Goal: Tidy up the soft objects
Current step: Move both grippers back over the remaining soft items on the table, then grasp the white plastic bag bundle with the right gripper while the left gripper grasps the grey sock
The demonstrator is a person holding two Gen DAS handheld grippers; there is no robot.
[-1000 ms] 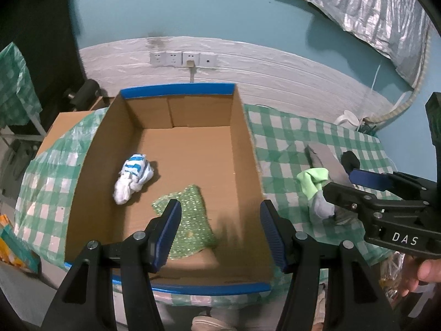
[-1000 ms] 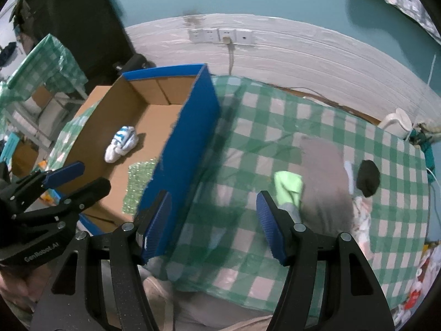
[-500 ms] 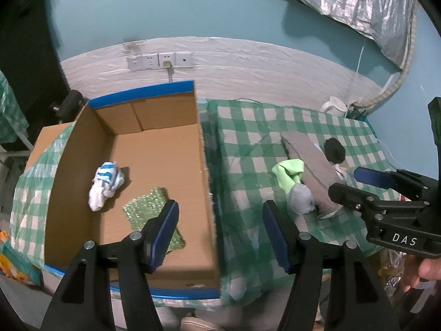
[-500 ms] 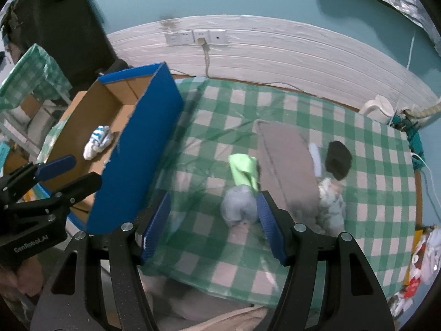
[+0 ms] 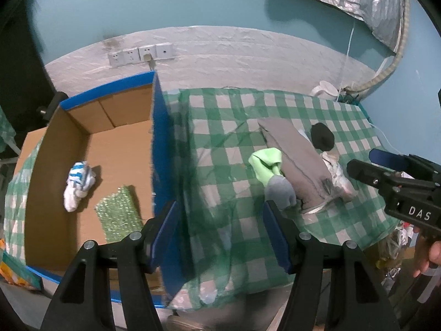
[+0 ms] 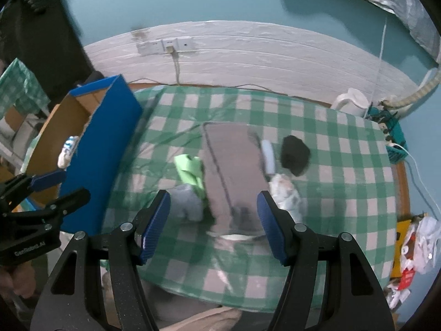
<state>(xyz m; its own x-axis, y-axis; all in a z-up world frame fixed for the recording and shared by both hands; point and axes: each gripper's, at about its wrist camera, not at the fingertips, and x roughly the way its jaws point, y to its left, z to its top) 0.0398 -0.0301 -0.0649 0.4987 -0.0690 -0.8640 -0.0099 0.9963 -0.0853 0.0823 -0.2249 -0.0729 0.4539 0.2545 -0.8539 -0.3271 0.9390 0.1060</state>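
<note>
The right hand-held gripper (image 6: 213,223) hangs with its blue pads spread and nothing between them, above the near end of a flat grey cloth (image 6: 234,165) that lies on the green-checked surface (image 6: 344,193). The left hand-held gripper (image 5: 220,231) is spread and empty too, over the stretch of checked surface between that grey cloth and the cardboard box (image 5: 121,110).

Taking the grey cloth as the landmark: a lime-green and grey sock (image 6: 190,182) lies touching its box-side edge; a pale crumpled piece (image 6: 286,193) touches the opposite edge near the front corner; a black bundle (image 6: 295,154) sits just beyond that, apart from the cloth. The box stands well off on the sock's side, and already holds a blue-and-white sock bundle (image 5: 78,184) and a sparkly green cloth (image 5: 118,215).

All of these look light and limp. The grey cloth will likely sag and unfold if lifted by one corner, so a pinch across its near edge, gathering a fold between the pads, seems safer. The sock is bunched at its grey toe end, which offers the thickest bite; the thin green cuff could slip out.
</note>
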